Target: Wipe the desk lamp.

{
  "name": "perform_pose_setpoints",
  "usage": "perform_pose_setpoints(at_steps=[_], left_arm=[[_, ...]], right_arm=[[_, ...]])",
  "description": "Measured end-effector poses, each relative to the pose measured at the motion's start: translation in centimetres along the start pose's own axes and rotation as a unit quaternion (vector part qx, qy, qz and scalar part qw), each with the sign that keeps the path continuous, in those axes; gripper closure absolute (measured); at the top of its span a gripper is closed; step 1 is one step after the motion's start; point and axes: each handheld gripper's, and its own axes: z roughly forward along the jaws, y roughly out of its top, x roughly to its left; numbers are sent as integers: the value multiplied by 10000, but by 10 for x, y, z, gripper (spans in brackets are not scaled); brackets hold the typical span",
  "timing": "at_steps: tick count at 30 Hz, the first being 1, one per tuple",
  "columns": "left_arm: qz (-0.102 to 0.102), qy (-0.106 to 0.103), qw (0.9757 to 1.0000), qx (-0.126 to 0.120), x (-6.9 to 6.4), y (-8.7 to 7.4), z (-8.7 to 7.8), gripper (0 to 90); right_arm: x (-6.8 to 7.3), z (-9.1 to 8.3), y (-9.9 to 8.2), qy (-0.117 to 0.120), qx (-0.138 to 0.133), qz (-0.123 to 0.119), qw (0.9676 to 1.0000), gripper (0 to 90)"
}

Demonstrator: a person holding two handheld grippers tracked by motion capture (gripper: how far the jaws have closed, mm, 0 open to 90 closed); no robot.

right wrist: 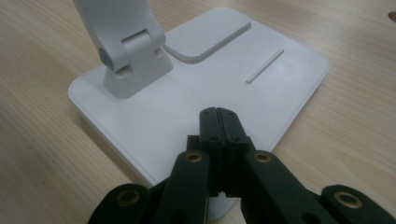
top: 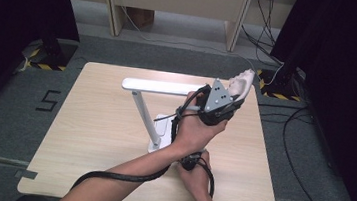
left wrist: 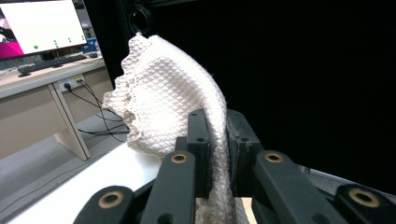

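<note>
A white desk lamp stands mid-table, with a flat base (top: 161,131), a slanted pole (top: 144,113) and a long horizontal head (top: 158,86). My left gripper (top: 234,95), reaching across from the left, is shut on a white knitted cloth (top: 242,81) at the right end of the lamp head. In the left gripper view the cloth (left wrist: 163,93) bunches up above the jaws (left wrist: 218,135) and its lower edge meets the white lamp head (left wrist: 93,186). My right gripper (right wrist: 218,114) is shut with nothing in it, and its tips rest on the lamp base (right wrist: 280,79) near the hinge (right wrist: 126,51).
The wooden table (top: 87,136) has bare room to the left and right of the lamp. My right hand (top: 194,172) sits near the front edge under the left forearm. Beyond the table are desk legs (top: 116,8), floor cables (top: 292,142) and black curtains. A monitor (left wrist: 42,23) stands far off.
</note>
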Motion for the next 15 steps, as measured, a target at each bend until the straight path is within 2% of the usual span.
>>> perform_pose_setpoints(at_steps=[9, 15], left_arm=[[-93, 69, 9999, 116, 0, -16, 0, 815], [-137, 176, 9997, 34, 1, -21, -6, 816]], right_arm=[[0, 0, 0, -3, -2, 9, 10000, 900], [1, 0, 0, -5, 13, 3, 10000, 900]])
